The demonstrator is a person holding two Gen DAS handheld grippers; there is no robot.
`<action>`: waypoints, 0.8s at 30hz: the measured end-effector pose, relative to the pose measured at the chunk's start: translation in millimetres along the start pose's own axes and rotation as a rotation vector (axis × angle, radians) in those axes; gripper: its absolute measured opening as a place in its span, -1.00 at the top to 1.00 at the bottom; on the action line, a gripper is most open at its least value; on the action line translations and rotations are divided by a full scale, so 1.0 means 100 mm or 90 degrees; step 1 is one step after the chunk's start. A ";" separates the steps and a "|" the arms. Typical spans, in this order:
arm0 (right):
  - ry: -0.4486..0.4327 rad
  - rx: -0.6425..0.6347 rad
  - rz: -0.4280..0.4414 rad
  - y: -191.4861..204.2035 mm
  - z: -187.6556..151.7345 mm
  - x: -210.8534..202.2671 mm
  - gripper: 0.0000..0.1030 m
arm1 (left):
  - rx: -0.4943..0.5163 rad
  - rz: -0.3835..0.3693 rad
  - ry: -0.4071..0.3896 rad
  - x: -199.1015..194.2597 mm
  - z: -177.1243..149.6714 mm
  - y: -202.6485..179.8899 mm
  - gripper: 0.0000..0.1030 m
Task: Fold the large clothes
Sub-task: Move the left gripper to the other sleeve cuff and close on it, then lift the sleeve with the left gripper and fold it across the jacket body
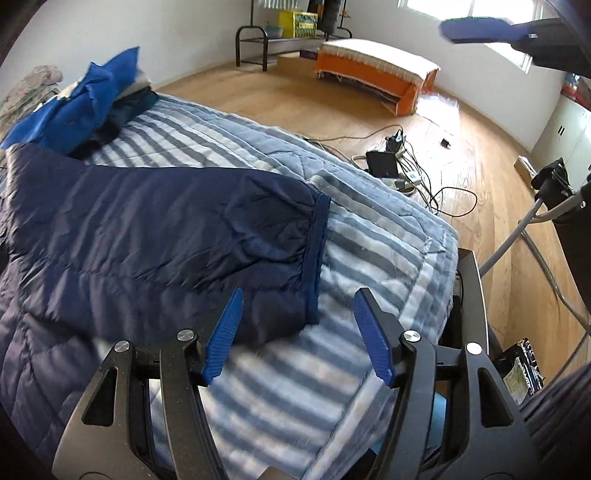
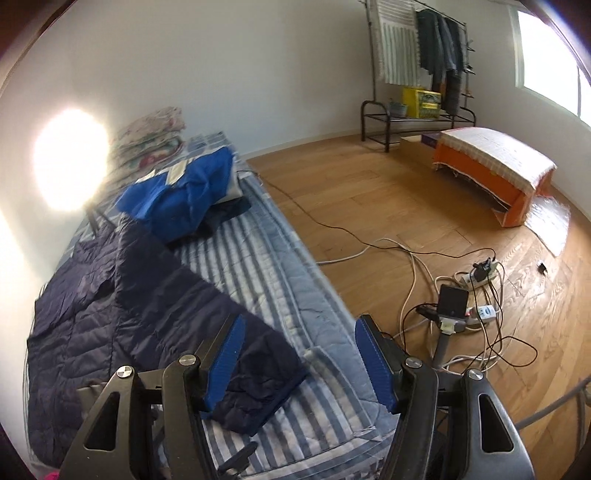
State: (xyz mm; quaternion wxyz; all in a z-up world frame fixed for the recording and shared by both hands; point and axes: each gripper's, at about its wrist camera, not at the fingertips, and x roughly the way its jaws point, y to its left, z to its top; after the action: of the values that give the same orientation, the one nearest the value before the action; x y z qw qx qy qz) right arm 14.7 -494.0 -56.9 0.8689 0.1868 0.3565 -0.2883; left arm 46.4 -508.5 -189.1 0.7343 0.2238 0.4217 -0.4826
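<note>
- Blue-padded fingers of the left gripper stand partly apart with nothing between them; they hang above the cuff end of the jacket sleeve, not touching it as far as the left wrist view shows.
- Left wrist view: the dark navy quilted puffer jacket lies spread on the blue-and-white striped quilted bedspread, its sleeve reaching toward 3 o'clock and ending in a navy ribbed cuff just above the left pad.
- At 10 o'clock a crumpled bright blue garment sits on the bed, well apart from the jacket's sleeve.
- At 1 o'clock one blue pad of the right gripper crosses the frame, high over the floor.
- Right wrist view: the right gripper is likewise partly open and empty, poised over the sleeve end near the bed's edge; the jacket's body runs off toward 9 o'clock.
- Tangled cables and a white power strip lie on the wooden floor at 3 o'clock, beside the bed.
- Risk: the shell looks slick and puffy, so a shallow pinch on the cuff may slip out mid-fold.
- Risk: biting too deep could catch the bedspread along with the sleeve and drag it.
- Risk: both grippers crowd one sleeve end; they could knock together.
</note>
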 end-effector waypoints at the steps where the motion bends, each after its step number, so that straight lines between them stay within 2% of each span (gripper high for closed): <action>1: 0.000 0.008 -0.003 -0.05 0.01 0.00 -0.26 | 0.000 0.002 0.006 0.05 0.03 -0.01 -0.25; 4: -0.002 0.028 -0.013 -0.16 0.02 0.00 -0.26 | -0.007 0.008 0.031 0.23 0.10 -0.03 -0.25; 10: -0.005 0.048 -0.014 -0.24 0.05 -0.02 -0.26 | 0.025 0.066 0.075 0.54 0.18 -0.11 -0.27; 12: -0.006 0.044 -0.012 -0.23 0.05 -0.02 -0.26 | 0.027 0.079 0.078 0.57 0.19 -0.12 -0.34; 17: -0.008 0.038 -0.011 -0.19 0.04 -0.03 -0.26 | 0.011 0.067 0.069 0.63 0.21 -0.06 -0.34; 19: -0.011 0.043 -0.009 -0.21 0.05 -0.05 -0.26 | 0.006 0.066 0.057 0.61 0.21 -0.02 -0.16; 21: -0.013 0.049 -0.009 -0.23 0.05 -0.06 -0.26 | -0.001 0.071 0.047 0.60 0.22 0.03 0.29; 24: -0.013 0.057 -0.001 -0.23 0.05 -0.07 -0.26 | -0.019 0.067 0.046 0.56 0.24 0.13 0.72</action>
State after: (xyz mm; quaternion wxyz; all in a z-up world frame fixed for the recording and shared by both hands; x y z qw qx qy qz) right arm -1.5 -512.2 -51.4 0.8630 0.2221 0.3344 -0.3067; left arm 77.7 -549.6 -223.8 0.7464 0.2516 0.4427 -0.4285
